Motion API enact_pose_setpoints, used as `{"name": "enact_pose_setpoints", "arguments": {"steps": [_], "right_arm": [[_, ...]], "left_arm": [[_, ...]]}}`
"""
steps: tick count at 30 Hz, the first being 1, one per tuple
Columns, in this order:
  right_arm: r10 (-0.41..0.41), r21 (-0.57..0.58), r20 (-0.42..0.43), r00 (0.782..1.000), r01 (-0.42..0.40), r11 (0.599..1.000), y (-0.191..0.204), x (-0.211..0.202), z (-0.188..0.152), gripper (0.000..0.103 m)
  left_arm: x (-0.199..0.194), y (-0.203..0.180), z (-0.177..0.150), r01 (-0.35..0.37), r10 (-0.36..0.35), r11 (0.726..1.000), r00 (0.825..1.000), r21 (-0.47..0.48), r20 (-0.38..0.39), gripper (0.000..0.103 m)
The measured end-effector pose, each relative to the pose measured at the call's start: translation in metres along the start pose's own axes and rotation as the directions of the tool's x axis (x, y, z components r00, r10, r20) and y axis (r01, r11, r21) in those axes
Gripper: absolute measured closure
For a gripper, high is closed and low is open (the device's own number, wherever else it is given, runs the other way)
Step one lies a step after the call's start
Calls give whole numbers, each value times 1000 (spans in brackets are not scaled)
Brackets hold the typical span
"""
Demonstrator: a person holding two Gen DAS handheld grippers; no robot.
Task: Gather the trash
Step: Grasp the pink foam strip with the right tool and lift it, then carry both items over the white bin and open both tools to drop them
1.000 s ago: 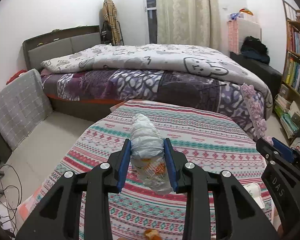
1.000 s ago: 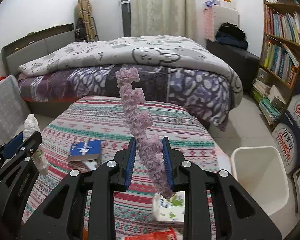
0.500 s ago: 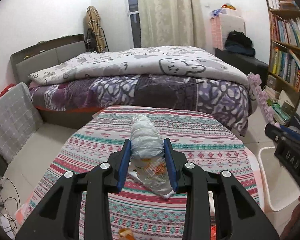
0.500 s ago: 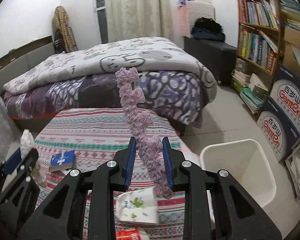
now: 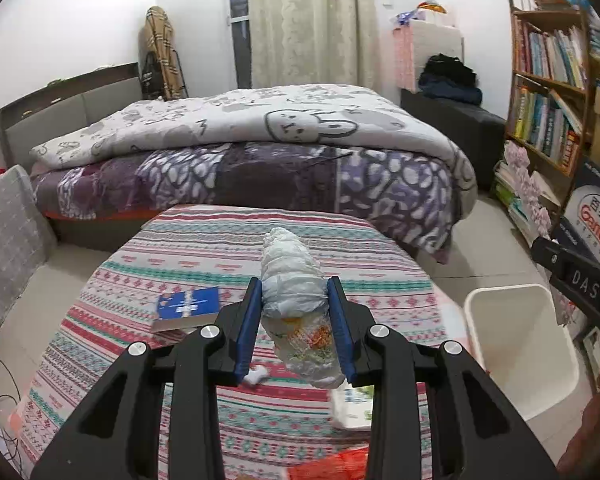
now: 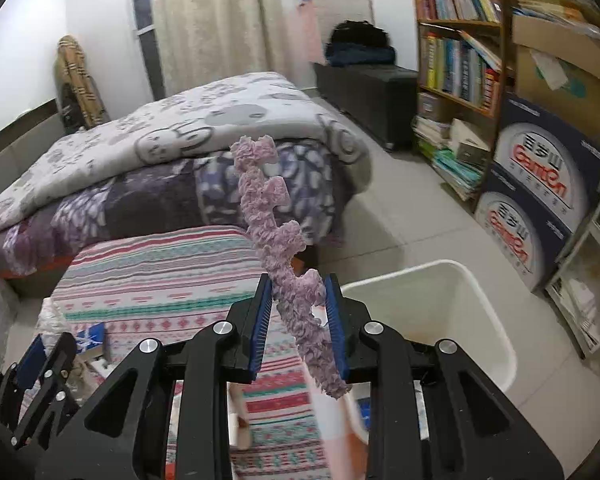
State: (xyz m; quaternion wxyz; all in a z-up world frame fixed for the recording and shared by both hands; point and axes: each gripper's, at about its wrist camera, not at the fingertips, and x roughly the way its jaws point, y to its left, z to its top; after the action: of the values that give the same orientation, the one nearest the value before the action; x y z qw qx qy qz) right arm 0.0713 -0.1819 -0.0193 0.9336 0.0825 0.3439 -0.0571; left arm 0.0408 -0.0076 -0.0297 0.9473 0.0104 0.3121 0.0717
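Left wrist view: a crumpled plastic bag bundle (image 5: 294, 300) is clamped between the blue pads of the left gripper (image 5: 294, 312), whose jaws are closed only as far as the bundle's width allows. The bundle stands up beyond the fingertips and hangs down below them, with printed orange and green packaging visible in its lower part. Beneath and ahead of the gripper, a round table under a striped patterned cloth (image 5: 228, 248) is seen, and a blue book (image 5: 188, 307) lies on it to the gripper's left. A white bin (image 5: 520, 356) stands on the floor to the gripper's right, beside the table. Past the table, a bed (image 5: 260, 148) is seen. At the right edge, part of the right gripper (image 5: 576, 280) is visible.

In the right wrist view, a long purple ruffled strip (image 6: 278, 248) is gripped by the right gripper (image 6: 298, 312), whose jaws are nearly closed on it. The strip rises well above the fingertips and dangles below them. The bin (image 6: 480, 320) lies just ahead and to this gripper's right, its open mouth visible. The left gripper (image 6: 40, 364) is seen low on the left.
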Motion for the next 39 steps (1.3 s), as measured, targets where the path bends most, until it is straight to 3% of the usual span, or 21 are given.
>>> {"name": "enact_pose_setpoints", "arguments": {"steps": [12,19,23,25,30,35,39], "right_arm": [[-93,151,-61,994,101,983,-83,5,8,76],[-151,218,-70,986,163,962,-130,0,9,49],[-177,255,-73,981,190,948,-154,-5,10,40],[-199,274,-70,978,210,938,-166,-9,10,26],[-249,342,-43,968,248,906,-195,-23,13,18],[-258,398,-39,965,252,882,-214,-29,14,17],[-258,429,-43,965,251,868,-221,-31,12,15]], "left_arm": [[-5,-70,3,98,-96,993,995,71,-23,69],[-5,-113,4,156,-152,982,987,102,-44,69],[-7,-139,4,185,-179,975,982,127,-53,69],[-8,-151,4,198,-191,970,980,139,-58,69],[-12,-175,4,228,-220,960,973,166,-65,69],[-15,-194,9,287,-276,944,957,165,-90,67],[-18,-198,14,334,-320,931,941,147,-108,51]]}}
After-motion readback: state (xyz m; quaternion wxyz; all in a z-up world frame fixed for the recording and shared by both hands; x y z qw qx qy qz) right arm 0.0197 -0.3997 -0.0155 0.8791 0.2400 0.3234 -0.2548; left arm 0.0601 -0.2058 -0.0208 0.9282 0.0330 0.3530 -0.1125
